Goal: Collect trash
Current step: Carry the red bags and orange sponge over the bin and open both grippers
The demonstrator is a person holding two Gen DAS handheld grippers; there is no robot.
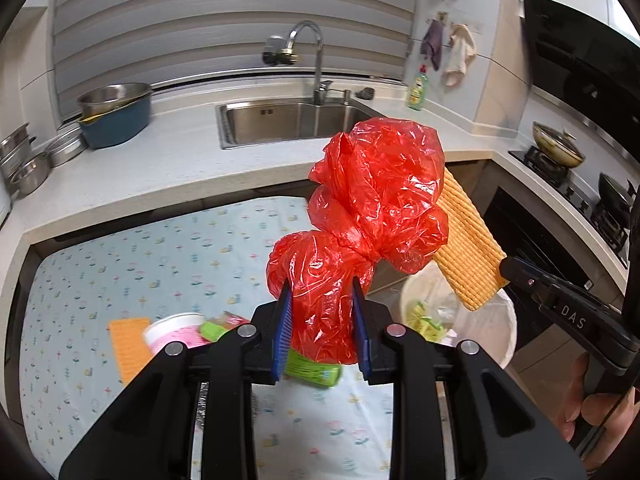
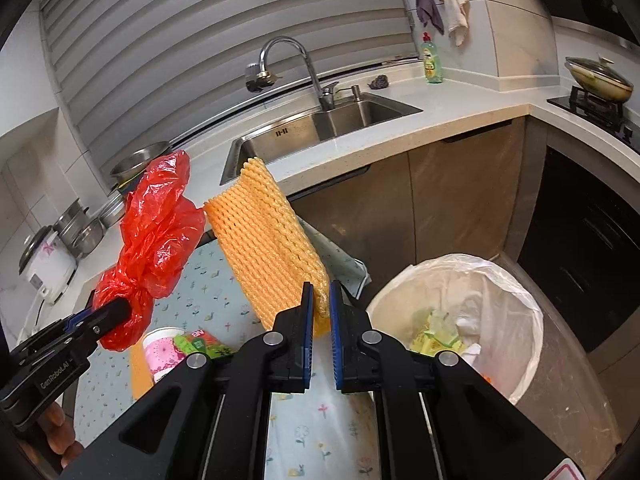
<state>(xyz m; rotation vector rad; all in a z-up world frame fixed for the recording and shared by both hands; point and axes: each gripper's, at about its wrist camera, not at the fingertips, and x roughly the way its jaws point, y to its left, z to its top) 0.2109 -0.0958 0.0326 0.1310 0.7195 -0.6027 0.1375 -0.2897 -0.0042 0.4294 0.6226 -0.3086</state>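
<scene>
- Left wrist view: looks forward along the left tool (image 1: 322,328), from above the table (image 1: 120,264), facing the far sink (image 1: 288,120); red bag (image 1: 360,216) very near the lens.
- Right wrist view: looks forward along the right tool (image 2: 320,332), set further right, angled down over the trash bin (image 2: 460,320).
- Shared: sink, table, bin, red bag, orange foam net (image 2: 268,240), and each other's tool at the frame edge.
</scene>
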